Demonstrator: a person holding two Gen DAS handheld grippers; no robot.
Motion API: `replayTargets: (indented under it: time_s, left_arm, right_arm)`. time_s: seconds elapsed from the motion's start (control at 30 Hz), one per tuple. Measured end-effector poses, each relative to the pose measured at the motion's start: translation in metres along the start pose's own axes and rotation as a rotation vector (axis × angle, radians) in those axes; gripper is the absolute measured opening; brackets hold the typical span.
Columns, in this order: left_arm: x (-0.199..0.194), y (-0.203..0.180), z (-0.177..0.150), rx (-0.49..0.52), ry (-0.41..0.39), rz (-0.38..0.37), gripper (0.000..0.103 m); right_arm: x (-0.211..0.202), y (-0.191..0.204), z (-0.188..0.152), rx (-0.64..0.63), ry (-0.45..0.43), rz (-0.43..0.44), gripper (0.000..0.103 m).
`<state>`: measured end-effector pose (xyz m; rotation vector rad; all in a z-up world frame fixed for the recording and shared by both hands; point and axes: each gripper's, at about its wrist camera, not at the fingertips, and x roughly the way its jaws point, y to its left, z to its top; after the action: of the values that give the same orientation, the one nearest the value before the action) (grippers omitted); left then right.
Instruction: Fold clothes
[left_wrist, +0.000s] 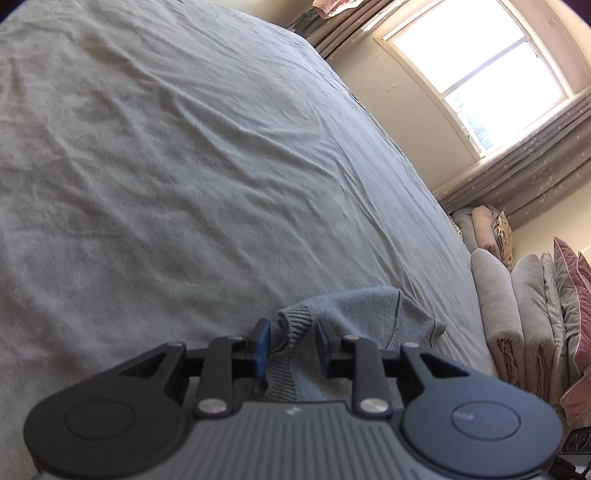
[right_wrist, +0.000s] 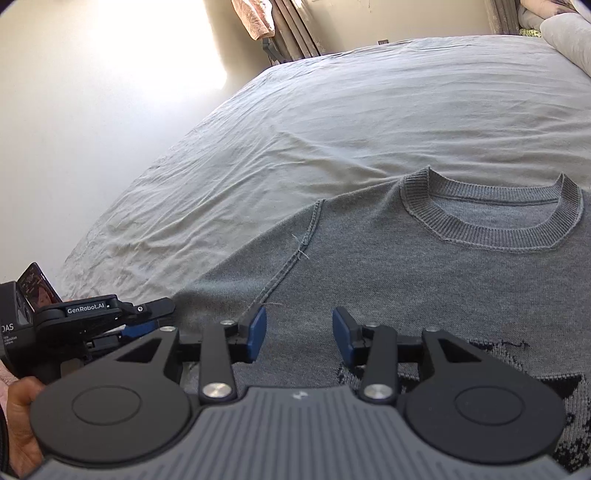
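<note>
Lying flat on the bed (right_wrist: 332, 110), grey sweater (right_wrist: 406, 266); left gripper (left_wrist: 291, 347) spread around its ribbed cuff (left_wrist: 295, 321), unpinched; right gripper (right_wrist: 299, 334) spread above the chest.

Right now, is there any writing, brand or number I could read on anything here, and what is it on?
"GenRobot.AI": white letters on the black body of the left gripper, seen in the right wrist view.
"DAS": cut off at the frame edge, on the dark camera block behind it; the small print beneath is too small to read.
The phone screen is too blurred to read.
</note>
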<state>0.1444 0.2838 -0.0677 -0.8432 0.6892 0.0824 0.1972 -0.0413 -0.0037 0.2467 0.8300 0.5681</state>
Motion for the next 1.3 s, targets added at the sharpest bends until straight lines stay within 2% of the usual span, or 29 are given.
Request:
replayTargets:
  time_s: [0.13,0.2,0.3,0.4,0.5,0.6,0.73,0.87,0.9,0.97,1.0,1.1,1.2,1.3]
  left_arm:
    - [0.009,0.0,-0.008,-0.032,-0.054,-0.038,0.024]
    - [0.009,-0.006,-0.012,0.003,-0.085,-0.049,0.011]
    - [0.002,-0.026,-0.021,0.152,-0.133,-0.098,0.008]
    - [-0.004,-0.049,-0.033,0.328,-0.148,-0.169,0.008]
    - [0.002,-0.065,-0.048,0.454,-0.078,-0.236,0.008]
    - [0.015,-0.076,-0.068,0.593,0.016,-0.235,0.009]
    - [0.021,-0.084,-0.083,0.705,0.08,-0.213,0.01]
    - [0.007,-0.085,-0.072,0.681,0.106,-0.264,0.026]
    - [0.002,-0.084,-0.068,0.673,0.098,-0.273,0.029]
    - [-0.008,-0.082,-0.06,0.645,0.069,-0.273,0.035]
    - [-0.012,-0.081,-0.056,0.623,0.052,-0.26,0.038]
    - [-0.02,-0.074,-0.043,0.56,0.019,-0.177,0.046]
    - [-0.017,-0.065,-0.037,0.491,0.055,-0.114,0.049]
    - [-0.014,-0.056,-0.036,0.391,0.094,-0.155,0.049]
  right_arm:
    - [0.019,0.008,0.001,0.008,-0.062,0.041,0.045]
    - [0.03,0.009,-0.001,0.019,-0.078,0.068,0.045]
    - [0.039,0.005,-0.004,0.045,-0.098,0.097,0.045]
    - [0.037,-0.008,-0.007,0.108,-0.132,0.129,0.045]
    - [0.029,-0.024,-0.007,0.163,-0.165,0.161,0.045]
    - [0.021,-0.033,-0.003,0.176,-0.176,0.222,0.045]
    - [0.026,-0.035,-0.003,0.165,-0.161,0.286,0.047]
    - [0.048,-0.034,-0.012,0.145,-0.084,0.257,0.045]
    - [0.052,-0.033,-0.014,0.134,-0.073,0.242,0.03]
    - [0.055,-0.034,-0.015,0.122,-0.067,0.218,0.013]
    - [0.056,-0.036,-0.015,0.132,-0.064,0.219,0.011]
    - [0.056,-0.045,-0.015,0.174,-0.059,0.251,0.01]
    - [0.054,-0.046,-0.016,0.175,-0.062,0.26,0.012]
    - [0.053,-0.046,-0.016,0.173,-0.064,0.273,0.017]
